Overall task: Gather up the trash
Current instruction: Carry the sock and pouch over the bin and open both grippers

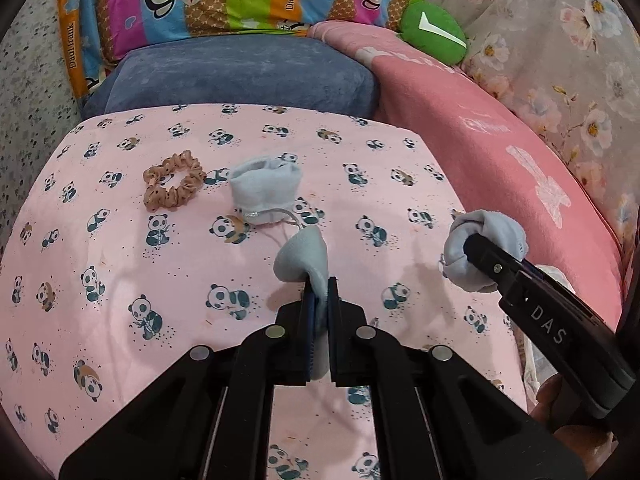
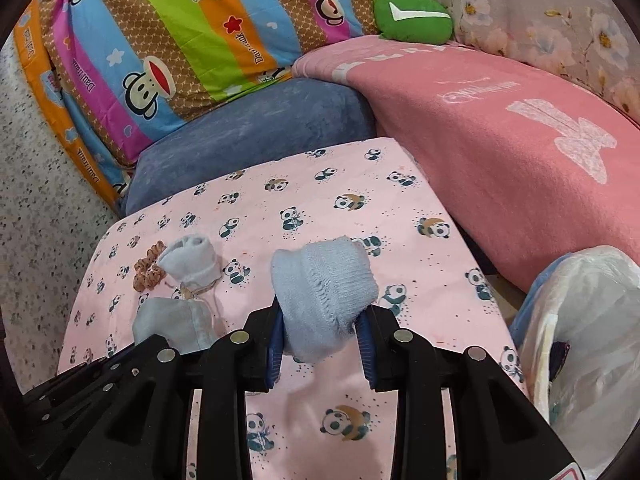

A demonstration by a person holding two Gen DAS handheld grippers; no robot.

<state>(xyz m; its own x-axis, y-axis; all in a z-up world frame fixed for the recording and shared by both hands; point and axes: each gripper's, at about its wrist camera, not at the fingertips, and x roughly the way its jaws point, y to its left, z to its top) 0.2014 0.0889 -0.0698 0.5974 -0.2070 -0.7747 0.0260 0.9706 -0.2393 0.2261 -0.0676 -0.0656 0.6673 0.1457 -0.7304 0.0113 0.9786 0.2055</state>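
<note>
Pale blue knitted sock (image 2: 324,300) sits bunched between the right gripper (image 2: 322,344) jaws, clenched on it; the left gripper (image 1: 320,312) pinches a thin blue fabric piece (image 1: 302,256). Carry both to the white plastic bag (image 2: 580,320), right of the jaws, gripping firmly.

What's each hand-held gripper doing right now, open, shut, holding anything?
Left hand-held gripper: shut on a thin pale-blue fabric piece.
Right hand-held gripper: shut on a bunched pale-blue knit sock.
</note>
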